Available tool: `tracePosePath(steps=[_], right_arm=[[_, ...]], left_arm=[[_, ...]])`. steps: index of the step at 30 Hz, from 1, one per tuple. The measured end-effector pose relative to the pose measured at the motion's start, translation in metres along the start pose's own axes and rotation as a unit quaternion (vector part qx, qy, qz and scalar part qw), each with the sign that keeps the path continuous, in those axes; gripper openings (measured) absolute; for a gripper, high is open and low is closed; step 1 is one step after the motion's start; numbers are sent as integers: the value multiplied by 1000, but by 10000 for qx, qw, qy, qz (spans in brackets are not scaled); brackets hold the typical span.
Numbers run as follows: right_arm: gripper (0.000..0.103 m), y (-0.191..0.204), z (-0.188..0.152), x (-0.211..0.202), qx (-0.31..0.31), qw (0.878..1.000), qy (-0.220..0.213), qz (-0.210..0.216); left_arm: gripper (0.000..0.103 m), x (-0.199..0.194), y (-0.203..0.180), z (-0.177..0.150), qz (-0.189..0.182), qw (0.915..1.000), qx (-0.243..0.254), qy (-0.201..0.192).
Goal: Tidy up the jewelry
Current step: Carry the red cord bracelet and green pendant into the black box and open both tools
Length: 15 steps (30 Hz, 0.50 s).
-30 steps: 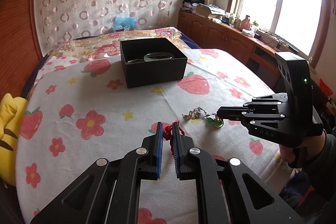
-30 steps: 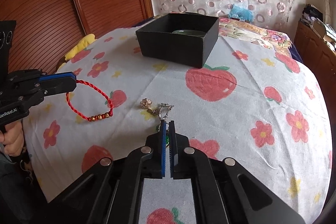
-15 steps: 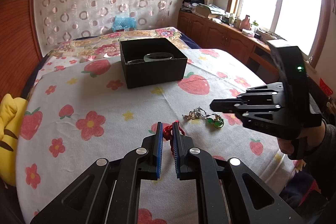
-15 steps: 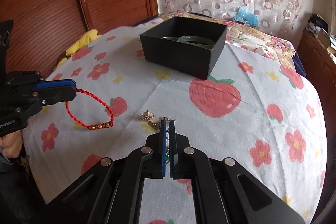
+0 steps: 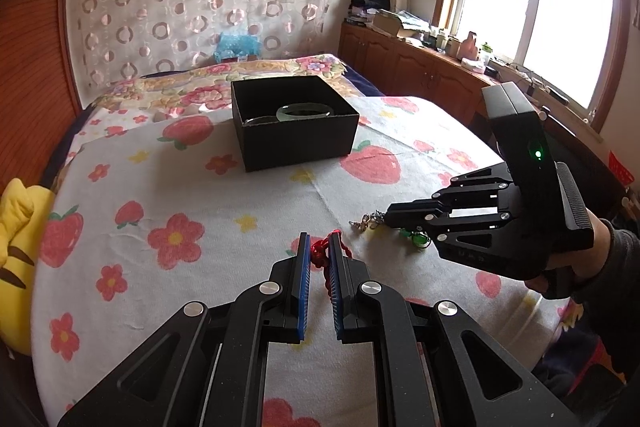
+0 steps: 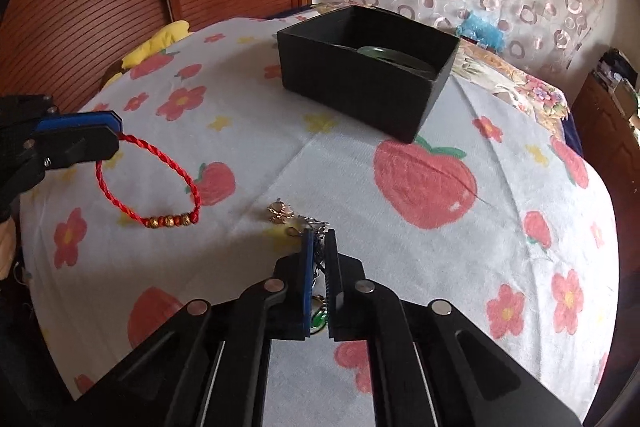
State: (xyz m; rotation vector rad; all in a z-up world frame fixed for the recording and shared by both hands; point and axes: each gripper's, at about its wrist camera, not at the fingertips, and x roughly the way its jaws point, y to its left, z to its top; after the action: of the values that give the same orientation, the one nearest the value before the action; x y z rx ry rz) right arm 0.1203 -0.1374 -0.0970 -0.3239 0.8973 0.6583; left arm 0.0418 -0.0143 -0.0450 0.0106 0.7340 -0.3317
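My left gripper is shut on a red cord bracelet with gold beads, which hangs from its tip above the cloth. My right gripper is shut on a silver chain with a green pendant and a gold charm; the chain hangs from its tip in the left wrist view. An open black box holds a pale green bangle and stands beyond both grippers, also in the right wrist view.
The strawberry-and-flower cloth covers a round table. A yellow plush toy lies at the left edge. A wooden sideboard with clutter runs under the window on the right. A bed lies behind the table.
My right gripper has lifted the chain off the cloth and moved left and forward, closer to the box. My left gripper still holds the red bracelet in about the same place.
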Motion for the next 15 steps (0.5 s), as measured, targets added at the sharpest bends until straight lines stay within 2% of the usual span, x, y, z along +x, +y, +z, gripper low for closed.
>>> tracePosePath(steps=[15], right_arm=[[6, -16, 23, -67, 193, 9960, -871, 52]], left_arm=[[8, -5, 2, 26, 27, 9995, 111, -281]])
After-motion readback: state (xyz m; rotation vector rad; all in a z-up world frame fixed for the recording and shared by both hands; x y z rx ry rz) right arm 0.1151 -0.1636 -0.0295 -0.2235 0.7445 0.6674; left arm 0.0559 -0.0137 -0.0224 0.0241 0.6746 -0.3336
